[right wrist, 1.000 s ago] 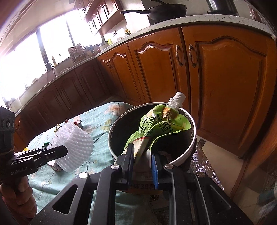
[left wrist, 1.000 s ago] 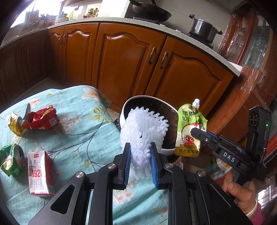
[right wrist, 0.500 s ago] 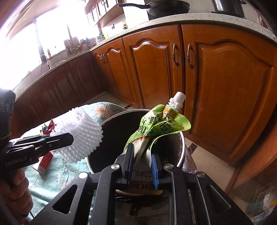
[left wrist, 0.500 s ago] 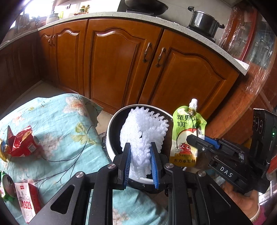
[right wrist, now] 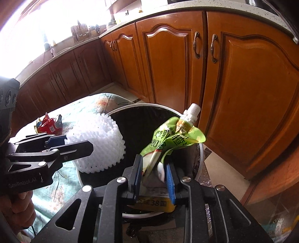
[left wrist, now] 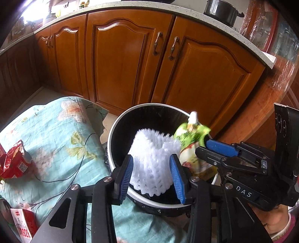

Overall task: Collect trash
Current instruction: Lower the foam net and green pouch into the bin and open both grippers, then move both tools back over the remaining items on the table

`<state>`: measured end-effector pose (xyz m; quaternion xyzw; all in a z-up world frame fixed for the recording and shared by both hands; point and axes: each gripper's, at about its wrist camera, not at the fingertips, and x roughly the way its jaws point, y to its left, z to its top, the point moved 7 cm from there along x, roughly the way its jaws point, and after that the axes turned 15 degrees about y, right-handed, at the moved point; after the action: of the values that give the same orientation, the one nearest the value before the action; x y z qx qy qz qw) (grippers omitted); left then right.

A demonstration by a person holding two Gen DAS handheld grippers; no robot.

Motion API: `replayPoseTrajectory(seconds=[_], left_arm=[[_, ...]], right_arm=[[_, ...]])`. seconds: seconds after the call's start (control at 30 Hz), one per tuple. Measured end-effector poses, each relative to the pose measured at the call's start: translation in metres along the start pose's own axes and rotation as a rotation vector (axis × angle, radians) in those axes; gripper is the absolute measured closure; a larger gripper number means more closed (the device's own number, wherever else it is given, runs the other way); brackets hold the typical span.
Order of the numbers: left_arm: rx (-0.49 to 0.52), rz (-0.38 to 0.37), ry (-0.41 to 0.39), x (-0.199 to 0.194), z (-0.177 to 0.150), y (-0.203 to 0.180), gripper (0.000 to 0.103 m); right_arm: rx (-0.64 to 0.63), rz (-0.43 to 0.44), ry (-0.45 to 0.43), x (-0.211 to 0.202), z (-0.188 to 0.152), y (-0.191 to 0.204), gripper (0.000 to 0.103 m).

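A round trash bin (left wrist: 119, 127) with a white rim and black liner stands beside the table; it also shows in the right wrist view (right wrist: 200, 155). My left gripper (left wrist: 152, 178) has its jaws spread wide above the bin, with a white foam net (left wrist: 152, 160) loose between them. The foam net also shows in the right wrist view (right wrist: 97, 147). My right gripper (right wrist: 154, 179) has its jaws parted around a green juice pouch (right wrist: 173, 138) above the bin. In the left wrist view the pouch (left wrist: 192, 142) is blurred.
The table (left wrist: 56, 130) carries a teal flowered cloth with a red wrapper (left wrist: 13, 162) and a small red-and-white carton (left wrist: 24, 224). Wooden kitchen cabinets (left wrist: 130, 61) stand behind the bin. A pot (left wrist: 220, 11) sits on the counter.
Both grippers have opened over the bin. The foam net and the juice pouch sit loose between the jaws, and the pouch is blurred with motion. Both grippers moved further over the bin.
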<state>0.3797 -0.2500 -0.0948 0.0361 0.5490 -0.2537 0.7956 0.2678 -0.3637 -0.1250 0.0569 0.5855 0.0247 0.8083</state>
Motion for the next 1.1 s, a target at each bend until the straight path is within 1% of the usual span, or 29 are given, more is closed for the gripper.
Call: replayPoseTrajectory(seconds=[0.03,0.07,0.13,0.2,0.27,0.3,0.37,0.43,0.57,0.63,0.8,1.1], left_arm=[[-0.009,-0.002,-0.002,-0.002,-0.003,0.003,0.044],[-0.018,-0.007,-0.010,-0.003,-0.004,0.004,0.042],[-0.031,-0.015,-0.014,-0.005,-0.008,0.007,0.042],[-0.047,-0.024,-0.018,-0.009,-0.013,0.009,0.042],[-0.061,-0.033,-0.027,-0.015,-0.022,0.012,0.042],[-0.070,-0.035,-0.033,-0.018,-0.027,0.014,0.042],[-0.092,-0.041,-0.044,-0.024,-0.039,0.019,0.042],[-0.114,-0.048,-0.052,-0.031,-0.052,0.025,0.041],[-0.144,-0.054,-0.059,-0.046,-0.081,0.034,0.041],[-0.147,-0.040,-0.061,-0.053,-0.094,0.039,0.041],[-0.173,-0.007,-0.079,-0.072,-0.129,0.057,0.041],[-0.294,0.041,-0.084,-0.110,-0.188,0.111,0.041]], right_arm=[[0.008,0.005,-0.004,0.000,-0.001,-0.002,0.063],[0.017,0.013,-0.009,-0.002,-0.003,-0.003,0.057],[0.034,0.023,-0.021,-0.005,-0.006,-0.005,0.054],[0.051,0.031,-0.039,-0.010,-0.010,-0.006,0.049],[0.073,0.053,-0.061,-0.017,-0.014,-0.005,0.035],[0.084,0.063,-0.076,-0.021,-0.016,-0.005,0.031],[0.108,0.081,-0.109,-0.029,-0.022,-0.002,0.017],[0.131,0.111,-0.139,-0.036,-0.029,0.003,0.012],[0.156,0.168,-0.172,-0.042,-0.041,0.016,0.008],[0.159,0.189,-0.178,-0.042,-0.048,0.025,0.008],[0.156,0.231,-0.155,-0.037,-0.061,0.049,0.007],[0.105,0.292,-0.089,-0.022,-0.079,0.105,0.007]])
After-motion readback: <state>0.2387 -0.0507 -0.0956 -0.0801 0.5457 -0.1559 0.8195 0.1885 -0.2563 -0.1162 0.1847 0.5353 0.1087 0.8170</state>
